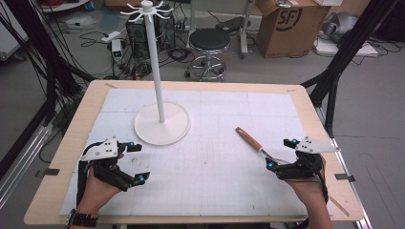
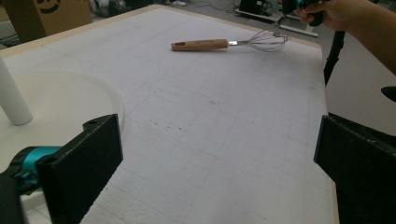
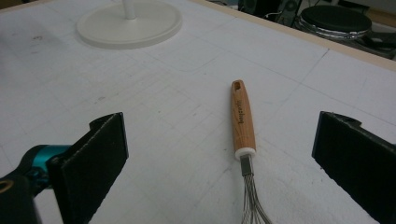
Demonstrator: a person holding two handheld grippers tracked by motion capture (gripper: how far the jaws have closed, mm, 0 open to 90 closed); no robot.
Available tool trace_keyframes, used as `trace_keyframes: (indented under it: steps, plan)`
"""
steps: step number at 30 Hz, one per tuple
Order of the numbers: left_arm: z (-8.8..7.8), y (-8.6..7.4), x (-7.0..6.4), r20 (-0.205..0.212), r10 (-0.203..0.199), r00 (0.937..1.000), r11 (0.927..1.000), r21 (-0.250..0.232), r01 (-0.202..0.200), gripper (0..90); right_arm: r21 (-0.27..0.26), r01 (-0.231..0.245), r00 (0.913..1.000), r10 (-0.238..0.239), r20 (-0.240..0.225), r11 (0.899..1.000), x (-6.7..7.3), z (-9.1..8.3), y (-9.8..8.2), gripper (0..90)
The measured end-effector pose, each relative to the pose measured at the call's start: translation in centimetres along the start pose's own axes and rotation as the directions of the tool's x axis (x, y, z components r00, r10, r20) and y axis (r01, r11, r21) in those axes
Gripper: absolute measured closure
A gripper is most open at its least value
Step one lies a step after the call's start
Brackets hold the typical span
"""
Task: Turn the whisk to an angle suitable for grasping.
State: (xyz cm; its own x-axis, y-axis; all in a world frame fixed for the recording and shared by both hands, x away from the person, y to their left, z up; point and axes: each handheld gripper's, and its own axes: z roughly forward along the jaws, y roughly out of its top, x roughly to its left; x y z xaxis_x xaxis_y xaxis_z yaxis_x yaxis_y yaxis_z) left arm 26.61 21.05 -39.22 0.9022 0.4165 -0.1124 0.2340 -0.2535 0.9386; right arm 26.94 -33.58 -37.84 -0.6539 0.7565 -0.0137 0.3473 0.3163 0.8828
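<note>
**Whisk flat on mat, right of stand**

Whisk (image 1: 255, 143) lying flat on white mat (image 1: 215, 181), wooden handle toward far side, wires toward right gripper (image 1: 282, 153). Right jaws spread wide, either side of the wires, not pressing. Left gripper (image 1: 136, 162) well apart at near left, jaws wide too, nothing between. White stand (image 1: 161, 125) left of whisk, pole upright, just beyond left gripper. Bare mat between whisk and stand. Stool (image 1: 209, 43) and box (image 1: 291, 26) on floor beyond table.

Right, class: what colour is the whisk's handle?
Warm brown wood, white collar at the wire end; the handle shows best in the right gripper view.
</note>
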Motion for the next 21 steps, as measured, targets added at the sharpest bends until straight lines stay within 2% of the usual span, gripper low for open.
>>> trace_keyframes:
  steps: [4,6,9,21]
  plan:
    - [0.0,-0.1,0.2,0.0,-0.011,0.9999,0.9999,-0.007,0.011,1.7,0.004,-0.005,1.0,0.006,-0.004,1.0,0.0,-0.1,-0.2,2.2]
    - [0.2,0.0,0.4,0.011,-0.029,0.9995,0.9993,-0.022,0.03,1.7,0.002,-0.004,1.0,0.004,-0.006,1.0,-0.1,-0.1,-0.5,2.2]
    - [0.3,0.0,0.3,0.021,-0.025,0.9995,0.9994,-0.025,0.025,1.7,0.007,-0.013,0.9999,0.013,0.006,1.0,-0.3,-0.3,-0.5,2.2]
    - [0.4,0.0,0.3,0.015,-0.009,0.9998,0.9999,-0.013,0.01,1.7,-0.008,-0.014,0.9996,0.015,0.026,1.0,-0.1,-1.2,-0.2,2.2]
